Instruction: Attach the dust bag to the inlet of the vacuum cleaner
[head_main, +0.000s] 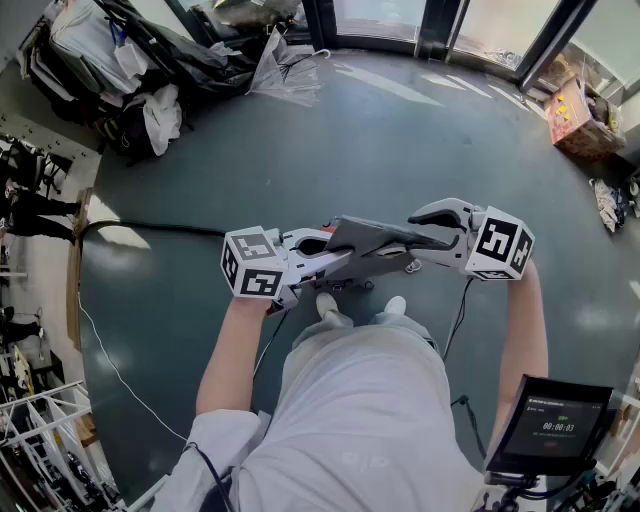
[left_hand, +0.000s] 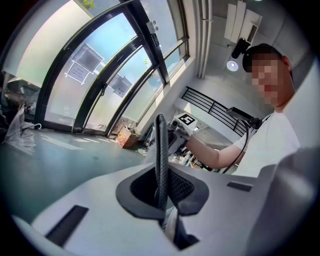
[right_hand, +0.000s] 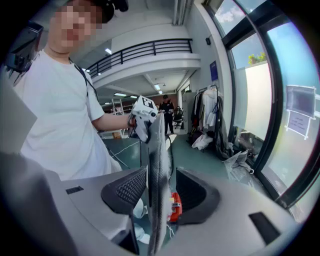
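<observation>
A flat grey dust bag (head_main: 385, 238) hangs level in the air between my two grippers, above the person's shoes. My left gripper (head_main: 335, 255) is shut on its left end; in the left gripper view the bag (left_hand: 161, 160) stands edge-on, pinched between the pads. My right gripper (head_main: 425, 238) is at the bag's right end. In the right gripper view the bag (right_hand: 157, 185) runs edge-on between the jaws of that gripper (right_hand: 162, 192), close to one pad, with a gap to the other. A red-orange item (right_hand: 173, 207) shows below through that gap, mostly hidden.
A dark cable (head_main: 150, 230) runs across the grey floor at left. Bags, clothes and a clear umbrella (head_main: 290, 65) are piled at the back left, and a box (head_main: 580, 120) sits at the back right. A small screen (head_main: 550, 425) stands near the person's right elbow.
</observation>
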